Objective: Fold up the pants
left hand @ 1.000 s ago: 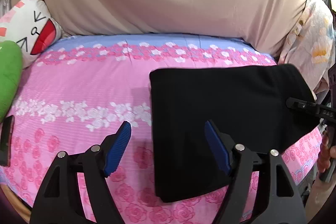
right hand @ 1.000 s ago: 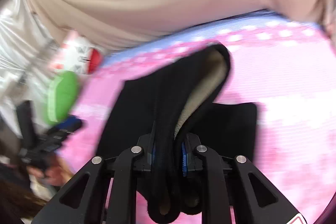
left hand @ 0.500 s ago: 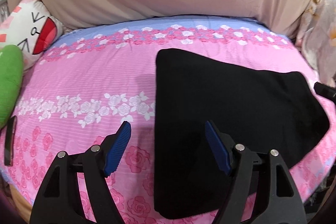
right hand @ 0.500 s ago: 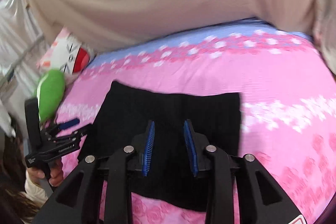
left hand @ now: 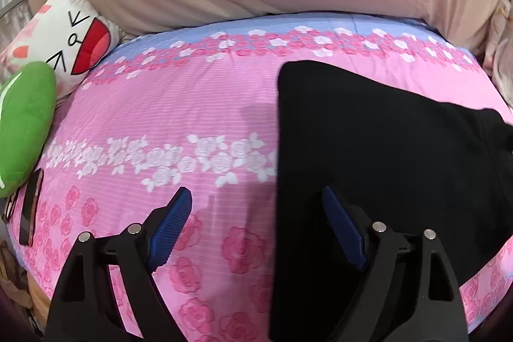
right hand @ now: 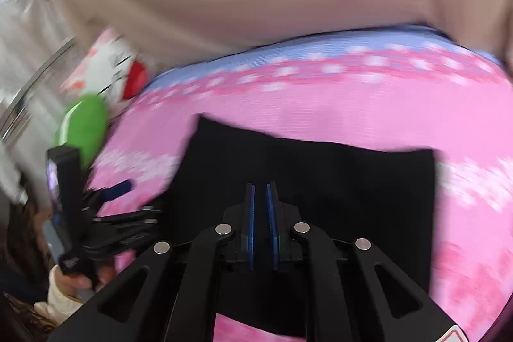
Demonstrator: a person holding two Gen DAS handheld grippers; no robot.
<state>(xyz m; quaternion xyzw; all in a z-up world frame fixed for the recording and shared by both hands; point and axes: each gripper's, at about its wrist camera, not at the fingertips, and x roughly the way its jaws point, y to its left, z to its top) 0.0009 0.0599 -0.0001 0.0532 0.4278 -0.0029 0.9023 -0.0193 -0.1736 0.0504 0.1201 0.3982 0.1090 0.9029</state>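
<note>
At the bed's left edge a green plush (left hand: 24, 130) and a cartoon-face pillow (left hand: 69, 50) are lying clear of my work. My left gripper (left hand: 256, 207) is hovering with its jaws opening, empty, over the pink floral bedspread (left hand: 179, 104). The folded black pants (left hand: 384, 149) are lying flat to the right, and my right gripper (right hand: 260, 204) is closing on nothing above them.

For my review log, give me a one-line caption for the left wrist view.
Left gripper, opening and empty, over the folded black pants' left edge on a pink floral bedsheet.
</note>
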